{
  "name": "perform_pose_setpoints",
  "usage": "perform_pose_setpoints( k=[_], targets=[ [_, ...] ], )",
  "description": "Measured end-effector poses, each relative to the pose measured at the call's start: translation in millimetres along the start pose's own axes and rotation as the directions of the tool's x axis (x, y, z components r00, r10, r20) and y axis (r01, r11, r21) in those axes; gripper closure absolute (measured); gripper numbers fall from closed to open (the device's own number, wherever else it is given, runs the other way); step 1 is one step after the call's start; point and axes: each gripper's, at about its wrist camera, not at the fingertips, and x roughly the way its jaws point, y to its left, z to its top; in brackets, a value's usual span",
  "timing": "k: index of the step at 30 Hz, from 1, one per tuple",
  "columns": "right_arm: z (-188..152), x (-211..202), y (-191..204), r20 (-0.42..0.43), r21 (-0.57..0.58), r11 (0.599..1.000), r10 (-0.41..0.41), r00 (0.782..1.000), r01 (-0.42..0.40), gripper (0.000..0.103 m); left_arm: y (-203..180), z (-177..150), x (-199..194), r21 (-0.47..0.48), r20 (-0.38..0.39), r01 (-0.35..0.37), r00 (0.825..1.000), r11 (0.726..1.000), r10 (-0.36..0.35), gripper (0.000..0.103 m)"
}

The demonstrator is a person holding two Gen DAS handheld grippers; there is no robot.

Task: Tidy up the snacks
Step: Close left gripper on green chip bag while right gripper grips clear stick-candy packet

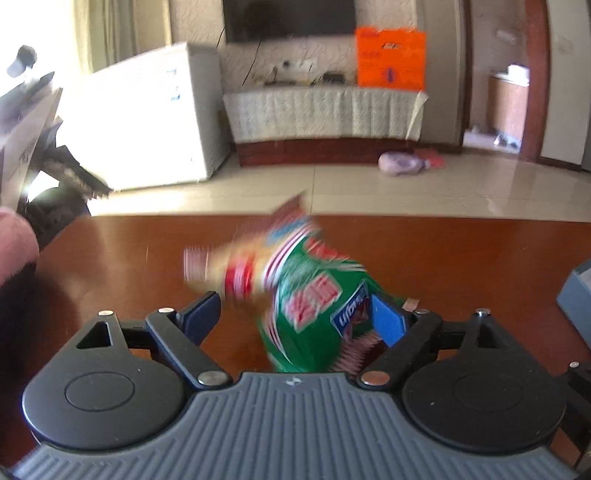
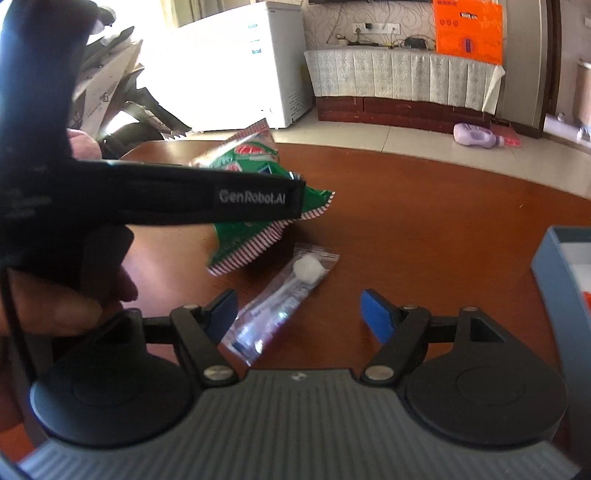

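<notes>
Green snack bag [image 1: 314, 306], red-and-white striped edges, lies on the brown wooden table [image 1: 461, 266], centre of the left wrist view, badly blurred. It sits between the spread fingers of the left gripper [image 1: 295, 314]; the blue right-hand pad [image 1: 388, 321] is just beside or against the bag's edge, cannot tell which. Left-hand pad stands clear of it. Jaws wide, nothing clamped.

Right wrist view: same bag shows at centre-left, partly hidden behind the black body of the left gripper, which crosses the frame from the left with a white brand label on it. A hand [image 2: 74, 295] grips that tool at the left edge.

Just below the bag, a small clear sachet [image 2: 280, 299] with a white lump inside lies diagonally on the table. Its lower end is close to the left-hand pad of the right gripper [image 2: 299, 314]; contact unclear. Right gripper jaws wide apart, holding nothing.

Grey-blue box [image 2: 550, 280] at the right edge of the frame, on the table, well apart from the bag.

Beyond the table: tiled floor, a purple bottle [image 2: 476, 134] lying on it, white chest freezer [image 2: 240, 66] upper left, orange sign [image 2: 469, 33] upper right.
</notes>
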Motion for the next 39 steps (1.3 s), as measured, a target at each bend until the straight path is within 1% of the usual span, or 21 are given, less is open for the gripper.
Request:
perform_pose_setpoints(
  k=[3, 4, 6, 7, 9, 10, 11, 12, 14, 17, 20, 22, 24, 25, 26, 27, 28, 30, 32, 36, 39],
  targets=[
    [-2.0, 8.7, 11.2, 0.004, -0.078, 0.996, -0.048, 0.999, 0.049, 0.027, 8.3, -7.1, 16.3, -0.025, -0.070, -0.007, 0.998, 1.000, 0.005, 0.014],
    [-2.8, 8.8, 13.8, 0.005, -0.107, 0.993, -0.054, 0.999, 0.054, 0.032, 11.9, -9.6, 20.8, -0.038, -0.084, -0.004, 0.996, 0.999, 0.001, 0.015],
    [-3.2, 4.5, 10.6, 0.008, -0.123, 0.992, -0.031, 0.999, 0.032, 0.050, 18.8, -11.8, 27.4, -0.051, -0.096, 0.000, 0.995, 0.999, -0.005, 0.020],
    [-2.4, 1.7, 7.1, 0.002, -0.122, 0.992, -0.026, 1.000, 0.026, 0.066, 22.5, -12.4, 30.9, -0.056, -0.102, 0.003, 0.995, 0.998, -0.009, 0.026],
    [0.5, -2.8, -1.6, -0.017, -0.131, 0.991, -0.016, 1.000, 0.013, 0.082, 30.4, -13.6, 34.8, -0.081, -0.103, 0.015, 0.994, 0.997, -0.023, 0.034],
    [0.8, -5.1, -5.4, -0.025, -0.138, 0.990, -0.009, 1.000, 0.005, 0.083, 33.6, -14.3, 35.1, -0.079, -0.101, 0.010, 0.995, 0.997, -0.018, 0.042],
    [0.3, -8.1, -8.3, -0.032, -0.151, 0.989, -0.012, 0.999, 0.007, 0.083, 36.7, -15.0, 35.4, -0.079, -0.096, 0.014, 0.995, 0.997, -0.022, 0.056],
    [0.0, -9.8, -9.7, -0.035, -0.159, 0.987, -0.021, 0.999, 0.015, 0.084, 39.6, -15.6, 35.1, -0.080, -0.093, 0.021, 0.995, 0.997, -0.028, 0.062],
    [0.1, -13.3, -12.2, -0.045, -0.159, 0.987, -0.024, 0.999, 0.016, 0.084, 45.6, -21.2, 33.1, -0.077, -0.084, 0.029, 0.996, 0.997, -0.036, 0.088],
    [-3.1, -19.9, -12.1, -0.063, -0.161, 0.987, -0.029, 0.998, 0.019, 0.085, 58.7, -26.7, 28.1, -0.108, -0.084, 0.069, 0.993, 0.992, -0.078, 0.098],
    [-6.7, -26.0, -10.4, -0.083, -0.171, 0.985, -0.029, 0.996, 0.014, 0.085, 66.6, -32.7, 18.8, -0.065, -0.094, 0.104, 0.990, 0.992, -0.110, 0.099],
    [-5.6, -27.5, -11.9, -0.095, -0.179, 0.984, -0.024, 0.995, 0.007, 0.085, 74.0, -38.2, 6.2, -0.031, -0.122, 0.145, 0.981, 0.989, -0.148, 0.092],
    [-4.9, -27.9, -16.6, -0.104, -0.172, 0.985, -0.014, 0.995, -0.004, 0.085, 77.4, -41.3, -9.9, 0.051, -0.097, 0.129, 0.988, 0.990, -0.124, 0.046],
    [-4.1, -27.8, -19.5, -0.108, -0.164, 0.986, -0.006, 0.994, -0.011, 0.085, 78.8, -40.8, -21.0, 0.092, -0.033, 0.068, 0.997, 0.993, -0.065, 0.008],
    [-3.2, -26.3, -22.9, -0.110, -0.155, 0.988, 0.001, 0.994, -0.019, 0.085, 80.4, -39.0, -32.1, 0.109, 0.064, -0.003, 0.998, 0.994, -0.004, 0.000],
    [-3.2, -26.0, -24.4, -0.111, -0.148, 0.989, 0.008, 0.994, -0.025, 0.085, 82.6, -34.4, -39.7, 0.100, 0.142, -0.033, 0.990, 0.994, 0.019, 0.000],
    [-3.3, -25.9, -25.6, -0.112, -0.144, 0.989, 0.014, 0.994, -0.030, 0.085, 84.7, -26.2, -41.6, 0.074, 0.177, -0.035, 0.984, 0.997, 0.021, 0.000],
    [-2.9, -24.5, -28.3, -0.113, -0.133, 0.990, 0.024, 0.993, -0.040, 0.085, 83.3, -8.4, -30.1, 0.046, 0.165, -0.012, 0.986, 0.999, 0.004, 0.000],
    [-2.4, -23.7, -31.0, -0.113, -0.124, 0.991, 0.038, 0.993, -0.052, 0.085, 69.5, 5.7, -6.7, 0.134, 0.155, -0.059, 0.987, 0.989, 0.038, 0.000],
    [-2.3, -24.1, -38.7, -0.114, -0.110, 0.991, 0.068, 0.991, -0.081, 0.086, 41.5, 15.0, 51.0, 0.350, 0.112, -0.125, 0.989, 0.928, 0.091, 0.000],
    [-1.6, -24.7, -45.2, -0.116, -0.103, 0.990, 0.080, 0.990, -0.092, 0.086, 33.8, 8.2, 90.7, 0.418, 0.007, -0.088, 0.996, 0.904, 0.094, 0.000]
  ],
)
